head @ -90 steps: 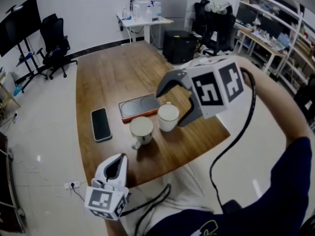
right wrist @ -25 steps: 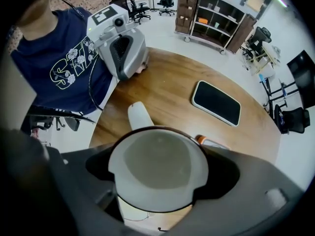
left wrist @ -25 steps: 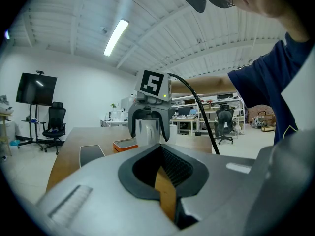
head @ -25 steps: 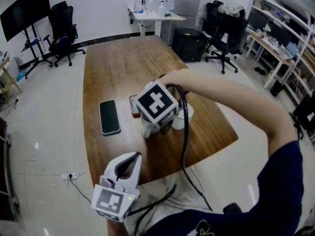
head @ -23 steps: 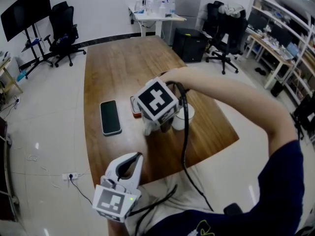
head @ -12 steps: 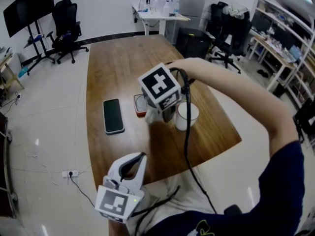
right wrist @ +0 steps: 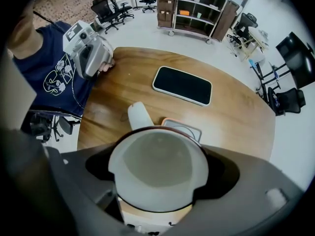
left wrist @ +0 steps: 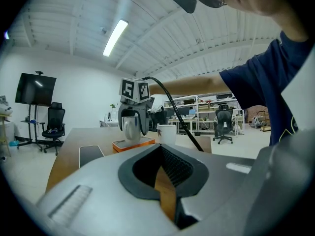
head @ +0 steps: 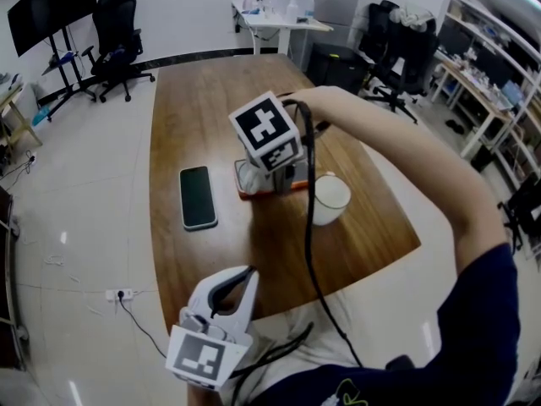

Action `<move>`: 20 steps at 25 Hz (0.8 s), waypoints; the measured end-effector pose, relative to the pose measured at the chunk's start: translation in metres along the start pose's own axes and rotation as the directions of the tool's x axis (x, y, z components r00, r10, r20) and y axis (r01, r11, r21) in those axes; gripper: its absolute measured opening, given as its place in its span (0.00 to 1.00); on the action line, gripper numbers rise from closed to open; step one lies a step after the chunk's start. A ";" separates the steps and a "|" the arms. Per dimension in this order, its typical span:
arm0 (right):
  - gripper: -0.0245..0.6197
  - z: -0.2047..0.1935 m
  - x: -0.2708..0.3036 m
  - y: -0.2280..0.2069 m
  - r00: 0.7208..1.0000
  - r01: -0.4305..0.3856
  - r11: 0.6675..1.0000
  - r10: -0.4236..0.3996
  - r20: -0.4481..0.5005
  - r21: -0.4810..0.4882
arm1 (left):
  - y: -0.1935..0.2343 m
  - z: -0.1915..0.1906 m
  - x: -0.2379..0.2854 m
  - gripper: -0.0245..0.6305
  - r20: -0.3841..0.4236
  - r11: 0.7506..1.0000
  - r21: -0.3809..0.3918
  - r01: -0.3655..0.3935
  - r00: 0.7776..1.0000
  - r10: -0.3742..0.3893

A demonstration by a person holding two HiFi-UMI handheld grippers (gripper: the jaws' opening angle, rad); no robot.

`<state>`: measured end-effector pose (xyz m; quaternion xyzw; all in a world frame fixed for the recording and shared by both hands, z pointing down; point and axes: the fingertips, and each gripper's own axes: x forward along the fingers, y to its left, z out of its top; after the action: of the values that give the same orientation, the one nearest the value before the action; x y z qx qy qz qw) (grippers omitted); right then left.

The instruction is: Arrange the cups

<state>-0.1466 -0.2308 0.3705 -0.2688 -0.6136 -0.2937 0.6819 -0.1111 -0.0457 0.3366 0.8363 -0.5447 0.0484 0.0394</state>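
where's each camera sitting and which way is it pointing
Head view: on the person's head, looking steeply down at the table; shows the right arm, right gripper and left gripper.
Left gripper view: on the left gripper by the table's near end, looking level across it; shows its own shut jaws, plus the arm above.
Right gripper view: on the right gripper, looking straight down over the cup it holds; shows its jaws, the left gripper and torso.
Shared: both gripper views show the phone and tray.
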 end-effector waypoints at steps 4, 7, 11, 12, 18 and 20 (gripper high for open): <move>0.71 -0.004 0.001 -0.007 1.000 -0.014 1.000 0.013 0.006 0.018 | -0.002 0.001 0.000 0.04 -0.002 1.000 0.002 0.008 1.000 -0.008; 0.71 -0.005 0.003 -0.013 1.000 -0.008 1.000 0.008 0.017 0.023 | -0.003 0.001 0.000 0.04 -0.002 1.000 0.007 0.010 1.000 -0.010; 0.71 -0.006 0.006 -0.021 1.000 -0.005 1.000 0.005 0.020 0.031 | -0.002 0.001 0.000 0.04 -0.001 1.000 0.014 0.013 1.000 -0.013; 0.71 -0.007 0.007 -0.022 1.000 -0.006 0.999 0.005 0.018 0.035 | -0.002 0.001 0.000 0.04 -0.001 1.000 0.015 0.014 1.000 -0.014; 0.71 -0.007 0.015 -0.032 1.000 -0.013 0.998 0.011 0.023 0.056 | -0.002 0.000 0.000 0.04 -0.005 1.000 0.010 0.013 1.000 -0.013; 0.71 -0.007 0.018 -0.034 1.000 -0.018 0.998 0.016 0.023 0.061 | -0.002 0.000 0.000 0.04 -0.003 1.000 0.008 0.013 1.000 -0.013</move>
<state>-0.1652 -0.2607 0.3874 -0.2564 -0.6275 -0.2660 0.6854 -0.1090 -0.0451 0.3368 0.8399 -0.5391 0.0514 0.0369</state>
